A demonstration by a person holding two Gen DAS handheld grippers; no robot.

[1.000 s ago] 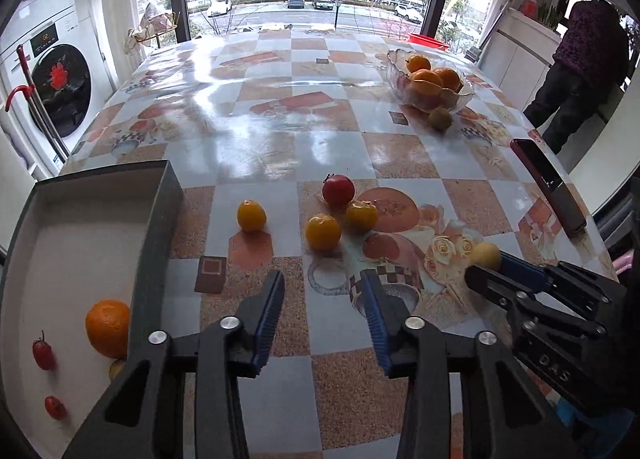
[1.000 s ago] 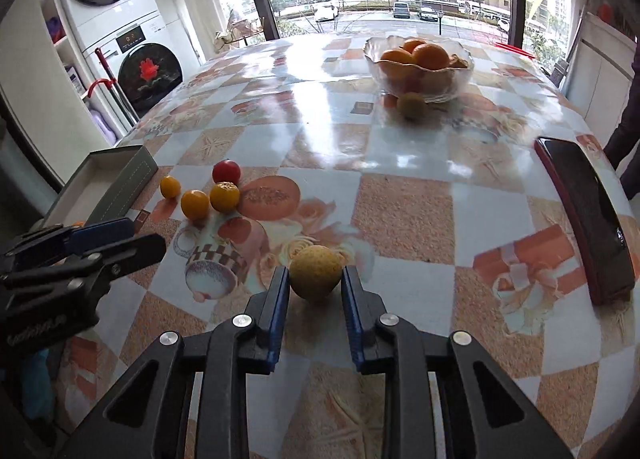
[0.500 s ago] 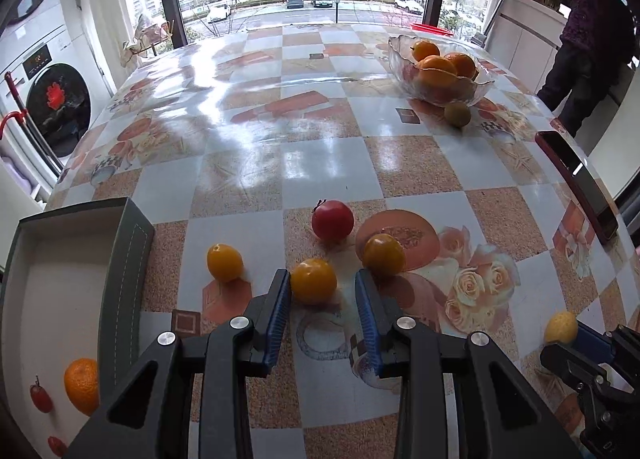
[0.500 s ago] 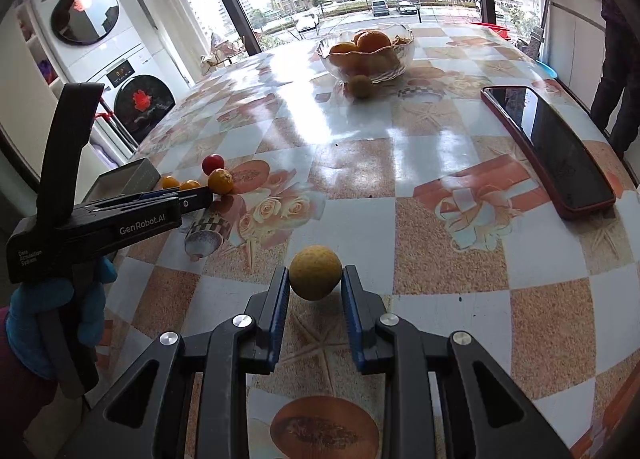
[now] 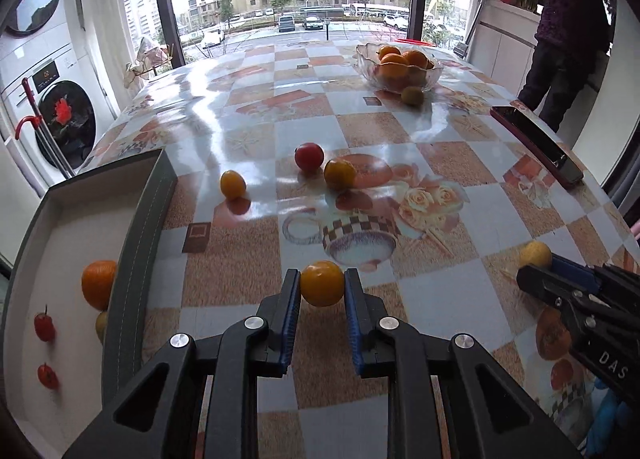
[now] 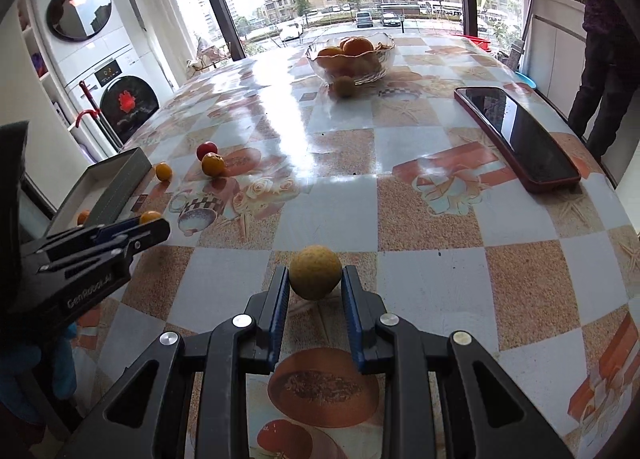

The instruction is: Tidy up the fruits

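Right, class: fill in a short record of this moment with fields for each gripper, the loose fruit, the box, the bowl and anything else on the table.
left gripper: jaws closing around an orange fruit
right gripper: shut on a yellow fruit
loose fruit: red one, two orange ones
box: open, holds an orange and small red fruits
glass bowl: oranges inside, a greenish fruit beside it
other: phone on the table

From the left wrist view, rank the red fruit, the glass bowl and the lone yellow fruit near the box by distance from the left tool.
1. Lone yellow fruit, left, beside the box.
2. Red fruit, centre, slightly beyond.
3. Glass bowl, far right.
Left tool.
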